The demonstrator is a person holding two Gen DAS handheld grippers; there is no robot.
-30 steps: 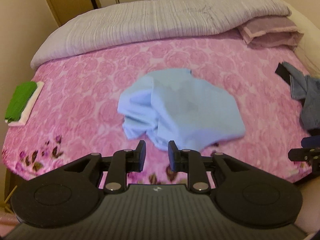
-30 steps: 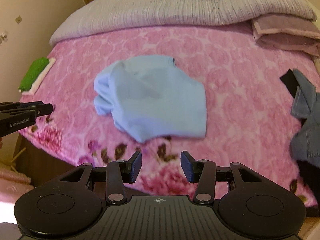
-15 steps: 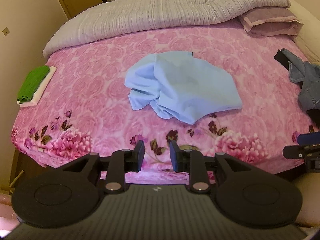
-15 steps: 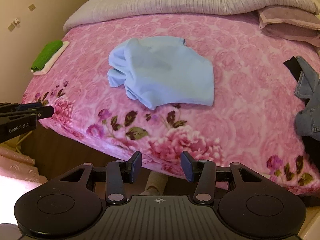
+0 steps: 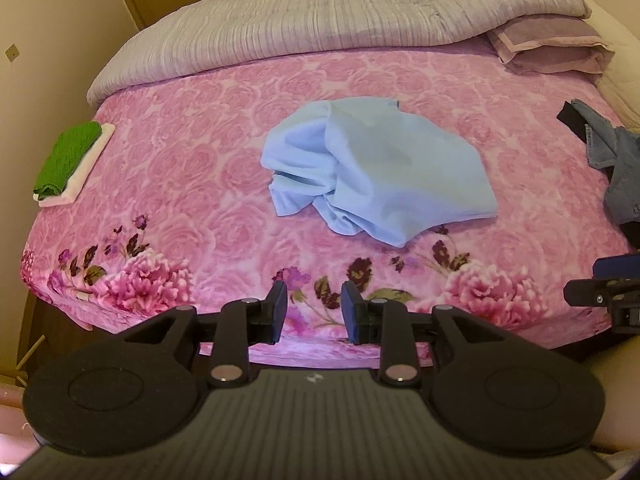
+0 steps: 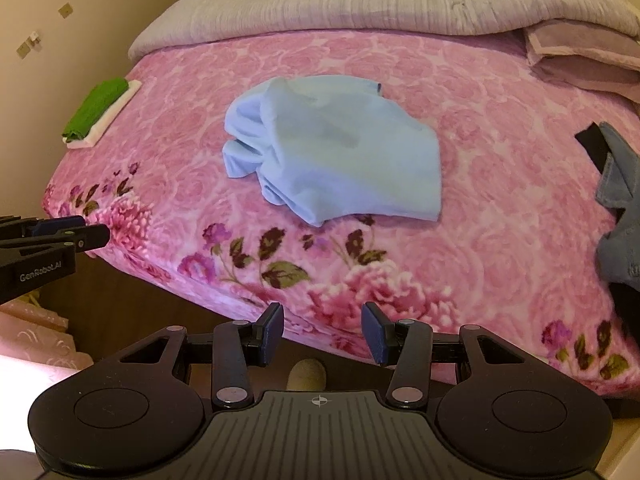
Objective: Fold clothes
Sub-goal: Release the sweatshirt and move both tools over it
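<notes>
My left claw [image 5: 313,307] hangs at the near edge of the bed, jaws apart with a moderate gap, nothing between them. My right claw [image 6: 322,334] sits just off the bed edge too, jaws a bit wider, also empty. Below the right claw, past the mattress edge, a pale rounded shape shows on the floor side; cannot tell what it is.

Task item: light blue garment [image 5: 376,168], crumpled, lying mid-bed on the pink floral blanket [image 5: 192,168]. Left side of it is bunched into folds, right side lies flatter, lower edge points toward the flower print near me. Neither claw touches it; both are well apart from it, with open blanket in between. Same garment in the right view [image 6: 332,148], slightly left of centre.

Around it: folded green cloth [image 5: 66,158] stacked on a white folded cloth [image 5: 82,176] at the far left edge of the bed, well apart from the blue garment. Denim garment [image 5: 616,160] in a heap at the right edge, with a black strap-like piece [image 5: 570,118] at its top. Grey quilt [image 5: 340,24] rolled along the far side of the bed, mauve pillow [image 5: 556,48] at the far right beside it.

Nothing lies between the claws and the blue garment. Right claw tip shows at the right edge of the left view [image 5: 600,296]; left claw shows at the left edge of the right view [image 6: 52,240].
</notes>
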